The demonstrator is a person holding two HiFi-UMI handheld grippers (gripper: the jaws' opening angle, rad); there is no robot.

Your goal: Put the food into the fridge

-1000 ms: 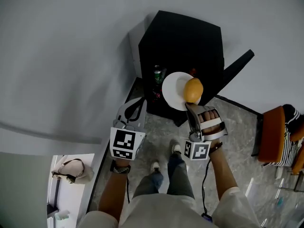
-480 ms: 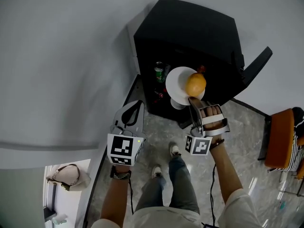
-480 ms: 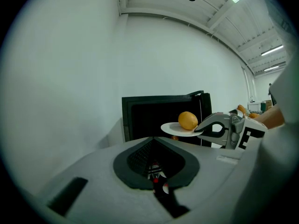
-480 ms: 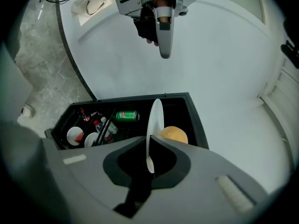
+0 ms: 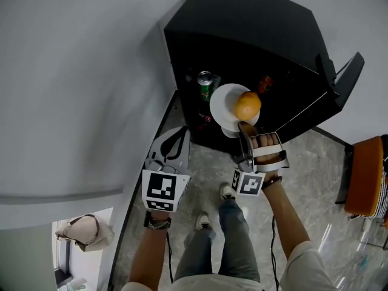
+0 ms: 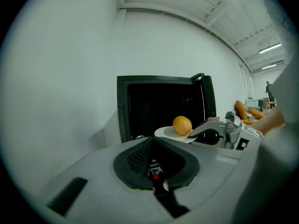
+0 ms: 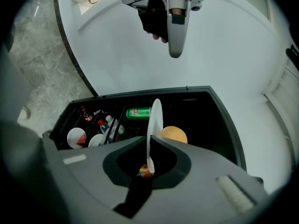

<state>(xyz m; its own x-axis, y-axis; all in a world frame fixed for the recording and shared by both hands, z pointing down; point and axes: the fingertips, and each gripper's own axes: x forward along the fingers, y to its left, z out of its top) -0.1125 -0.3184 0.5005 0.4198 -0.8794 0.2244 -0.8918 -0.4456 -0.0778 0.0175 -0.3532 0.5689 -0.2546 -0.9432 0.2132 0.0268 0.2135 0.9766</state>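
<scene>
In the right gripper view the plate (image 7: 155, 118) stands edge-on, so its near rim is buried between the jaws of the right tongs (image 7: 149, 141), and the orange (image 7: 175, 134) behind it shows only in part. From the head view the fridge (image 5: 254, 17) is too dark inside to tell its shelves apart behind a green can (image 5: 205, 85). An orange chair (image 5: 367, 174) is cut off by the right edge.

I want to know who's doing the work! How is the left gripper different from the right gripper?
The right gripper has its jaws shut on the rim of a white plate carrying an orange; the left gripper has its jaws shut on nothing. The right gripper reaches up to the open fridge; the left gripper sits further back, near the wall. Both point toward the fridge.
</scene>
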